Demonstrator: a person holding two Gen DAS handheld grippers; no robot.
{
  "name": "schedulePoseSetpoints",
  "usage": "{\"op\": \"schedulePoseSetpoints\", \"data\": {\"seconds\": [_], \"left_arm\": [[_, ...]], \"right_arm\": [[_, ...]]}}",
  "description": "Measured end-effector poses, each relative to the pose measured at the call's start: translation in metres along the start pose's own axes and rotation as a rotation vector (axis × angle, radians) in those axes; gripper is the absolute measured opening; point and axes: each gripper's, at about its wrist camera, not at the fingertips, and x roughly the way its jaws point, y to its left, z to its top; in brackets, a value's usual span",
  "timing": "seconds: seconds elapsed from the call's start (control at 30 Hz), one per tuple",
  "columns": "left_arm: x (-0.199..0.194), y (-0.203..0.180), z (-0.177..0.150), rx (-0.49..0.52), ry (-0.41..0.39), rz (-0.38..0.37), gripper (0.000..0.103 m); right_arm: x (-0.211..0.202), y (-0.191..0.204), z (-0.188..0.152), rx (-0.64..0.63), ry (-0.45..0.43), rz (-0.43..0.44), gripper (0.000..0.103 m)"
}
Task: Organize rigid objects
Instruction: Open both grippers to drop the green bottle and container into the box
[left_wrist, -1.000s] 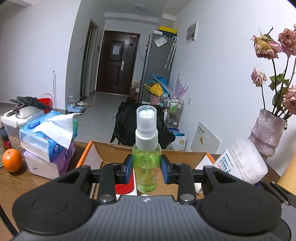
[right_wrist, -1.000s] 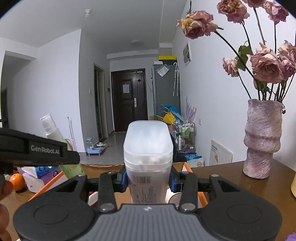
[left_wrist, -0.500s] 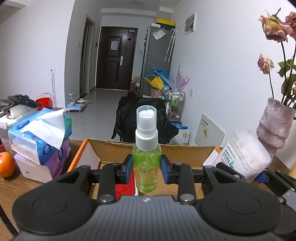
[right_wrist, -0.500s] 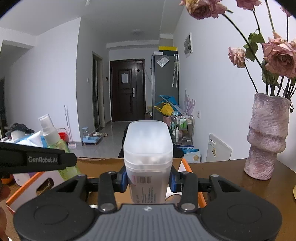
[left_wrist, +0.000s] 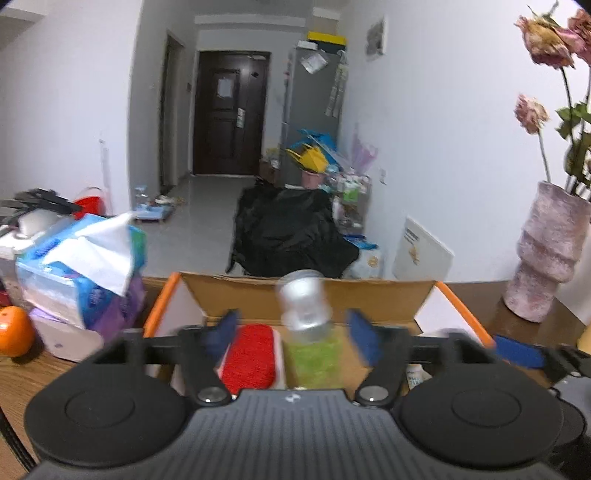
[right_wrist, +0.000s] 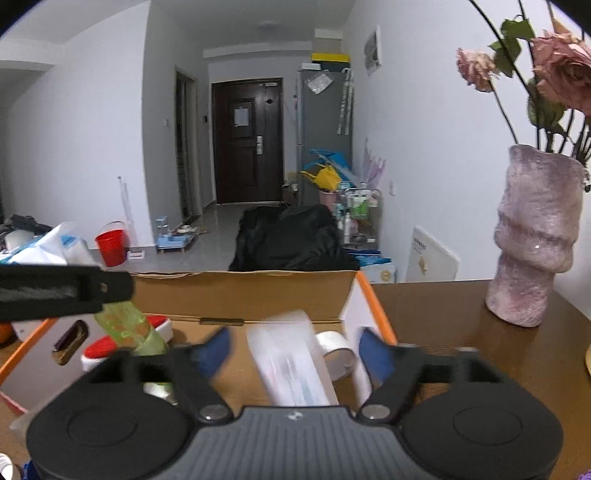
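Your left gripper (left_wrist: 293, 334) has just been opening: its blue pads stand clear on either side of the spray bottle (left_wrist: 312, 332), which is blurred between them, released over the cardboard box (left_wrist: 306, 291). Your right gripper (right_wrist: 295, 352) has likewise just been opening, and the white tub (right_wrist: 291, 363) tilts loose between its parted pads, inside the right half of the same box.

The spray bottle looks like light, stiff plastic holding green liquid, smooth and probably slippery; should you regrip it, take it at the wide body below the pump, not at the narrow clear cap. The tub is a stiff, frosted container, likely light; hold it across its flat sides at mid-height.

The box sits on the wooden counter (right_wrist: 443, 317), orange-edged flaps open. It holds a red-topped pad (left_wrist: 251, 358) to the left of the bottle and a roll of white tape (right_wrist: 338, 352) just right of the tub. Left of the box lie stacked tissue packs (left_wrist: 74, 269) and an orange (left_wrist: 14, 330); far right stands a pink vase (right_wrist: 535, 247) of dried roses, apart from the box.
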Motion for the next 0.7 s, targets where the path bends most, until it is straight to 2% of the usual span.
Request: {"op": "schedulePoseSetpoints", "data": {"seconds": [0.03,0.07,0.1,0.4,0.7], "left_arm": [[-0.003,0.002,0.000,0.002,-0.011,0.021,0.093],[-0.004,0.003,0.000,0.003,-0.016,0.035,0.102],[-0.005,0.005,0.000,0.001,-0.021,0.043,0.103],[-0.001,0.007,-0.002,0.018,0.008,0.064,0.103],[-0.012,0.010,-0.005,0.011,-0.015,0.065,0.103]], "right_arm": [[-0.001,-0.001,0.000,0.001,-0.010,-0.011,0.099],[-0.002,-0.001,0.000,0.004,-0.017,-0.015,0.103],[-0.003,-0.002,0.000,0.007,-0.026,-0.016,0.103],[-0.007,-0.001,-0.001,0.000,-0.025,-0.014,0.103],[-0.019,0.002,-0.001,-0.034,-0.034,-0.006,0.103]]}}
